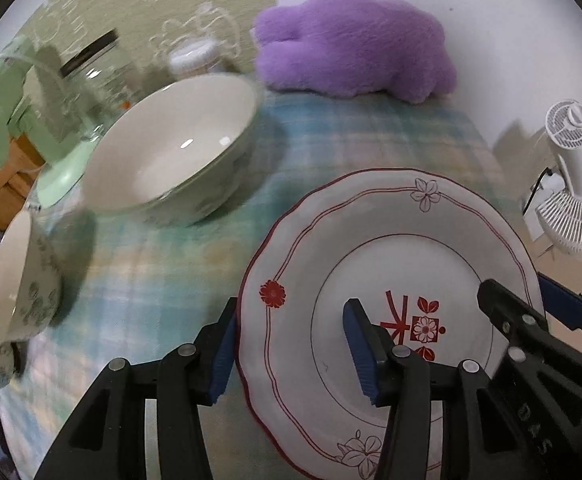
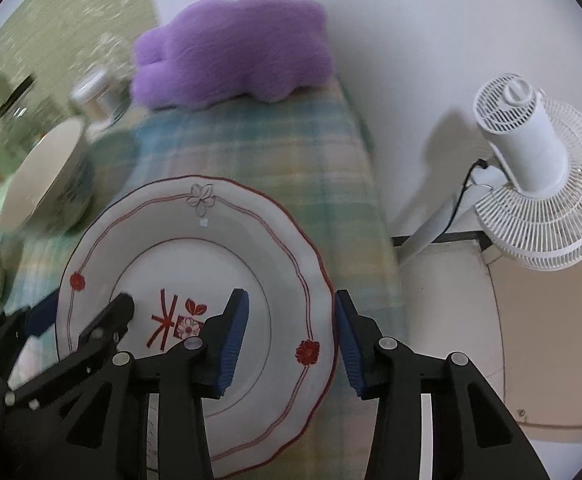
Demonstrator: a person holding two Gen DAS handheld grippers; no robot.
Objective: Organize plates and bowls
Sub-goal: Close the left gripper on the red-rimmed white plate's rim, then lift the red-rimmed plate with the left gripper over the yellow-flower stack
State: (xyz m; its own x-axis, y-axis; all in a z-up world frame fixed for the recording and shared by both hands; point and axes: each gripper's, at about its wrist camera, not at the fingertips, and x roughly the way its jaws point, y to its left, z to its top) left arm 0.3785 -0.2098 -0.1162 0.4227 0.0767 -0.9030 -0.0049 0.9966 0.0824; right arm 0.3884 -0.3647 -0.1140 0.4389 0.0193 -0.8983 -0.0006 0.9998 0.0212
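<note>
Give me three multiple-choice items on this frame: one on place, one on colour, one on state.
1. Where does the purple plush lie?
A on the floor; B at the far end of the checked cloth; C on a chair.
2. What colour is the line along the edge of the plate?
A blue; B red; C green.
3. How does the left gripper stand to the plate?
A astride its rim, jaws apart; B well clear of it; C shut on a spoon.

1 B: the plush rests on the cloth by the wall.
2 B: a red line runs round the rim.
3 A: one finger is outside the rim, one over the plate.
</note>
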